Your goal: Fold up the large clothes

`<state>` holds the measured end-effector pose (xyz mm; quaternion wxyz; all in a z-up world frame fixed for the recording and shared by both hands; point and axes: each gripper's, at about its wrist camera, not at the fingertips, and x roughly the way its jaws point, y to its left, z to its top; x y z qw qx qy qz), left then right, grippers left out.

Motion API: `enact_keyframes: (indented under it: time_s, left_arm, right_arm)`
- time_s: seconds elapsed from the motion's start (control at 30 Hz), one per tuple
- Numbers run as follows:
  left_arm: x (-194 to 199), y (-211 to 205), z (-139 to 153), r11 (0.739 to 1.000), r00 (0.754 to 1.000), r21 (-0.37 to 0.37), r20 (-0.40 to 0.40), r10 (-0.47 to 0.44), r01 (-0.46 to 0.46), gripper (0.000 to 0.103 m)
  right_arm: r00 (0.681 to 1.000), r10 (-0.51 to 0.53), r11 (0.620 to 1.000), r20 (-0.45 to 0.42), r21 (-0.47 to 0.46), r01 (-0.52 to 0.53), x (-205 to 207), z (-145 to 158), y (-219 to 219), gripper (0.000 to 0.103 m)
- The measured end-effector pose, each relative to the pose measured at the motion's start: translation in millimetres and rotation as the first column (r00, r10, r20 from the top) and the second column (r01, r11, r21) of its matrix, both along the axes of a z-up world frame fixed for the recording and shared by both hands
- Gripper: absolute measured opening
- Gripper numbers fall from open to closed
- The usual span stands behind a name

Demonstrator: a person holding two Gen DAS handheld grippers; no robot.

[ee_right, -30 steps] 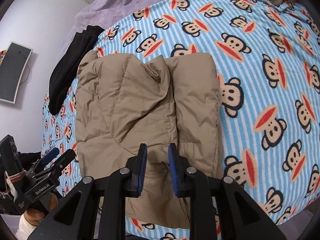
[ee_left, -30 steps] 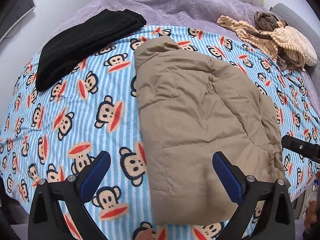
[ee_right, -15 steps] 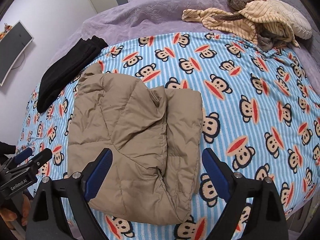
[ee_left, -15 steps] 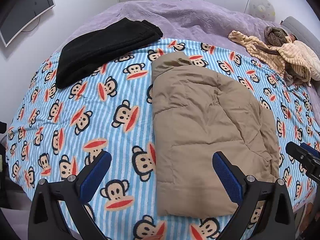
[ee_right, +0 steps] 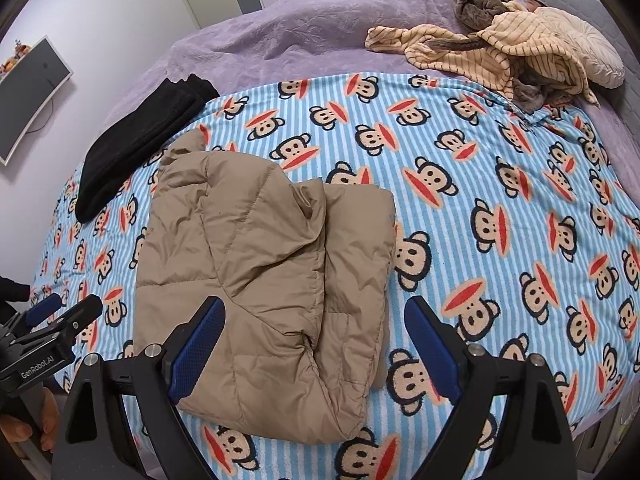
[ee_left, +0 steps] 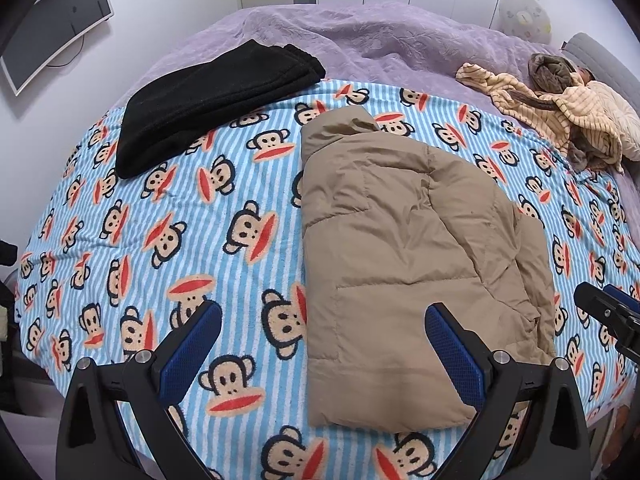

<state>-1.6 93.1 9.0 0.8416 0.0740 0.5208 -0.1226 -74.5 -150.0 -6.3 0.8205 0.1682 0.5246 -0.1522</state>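
The tan quilted puffer jacket (ee_right: 260, 280) lies folded lengthwise into a long bundle on the blue-and-white striped monkey-print blanket (ee_right: 500, 208) that covers the near half of the bed, its collar pointing to the far side and its hem at the near edge. Both pairs of tongs hang above it with nothing in them: the left tongs (ee_left: 324, 344) stand spread wide over the jacket's near left edge, and the right tongs (ee_right: 316, 340), whose jaws have just been opening, are released above the near hem, with cloth below the gap but clear of the blue pads (ee_right: 200, 340). The sides look already turned in, with one panel overlapping the other along a ridge down the middle, so the step in hand seems to be the pause between folds. The next move probably calls for both tongs to come down on the near hem corners, pinch through the thick padding, and carry that end toward the collar to halve the bundle; the puffy fill may spring back, so a firm press could be needed. A folded black garment (ee_left: 208, 100) lies at the far left, and a heap of cream striped clothes (ee_right: 500, 52) waits at the far right on the purple bedspread (ee_left: 380, 40).
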Motion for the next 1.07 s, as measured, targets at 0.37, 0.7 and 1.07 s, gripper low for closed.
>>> enact_keyframes:
  time_s: [0.37,0.7,1.07]
  left_arm:
    - [-4.8,-2.6,1.5,1.0,1.0,0.002,0.003,-0.011,0.011,0.102]
    - [-5.7,-1.5,1.2,1.0,1.0,0.0,0.001,-0.011,0.011,0.102]
    - [-6.5,-0.5,2.5,1.0,1.0,-0.007,0.013,-0.016,0.016,0.102]
  right_arm:
    - [1.0,-0.001,1.0,0.001,0.0,0.001,-1.7,0.2,0.3,0.093]
    - [1.0,0.0,1.0,0.002,0.001,0.0,-2.9,0.4,0.7,0.093]
    - [1.0,-0.004,1.0,-0.001,0.004,0.004,-5.7,1.4,4.4,0.093]
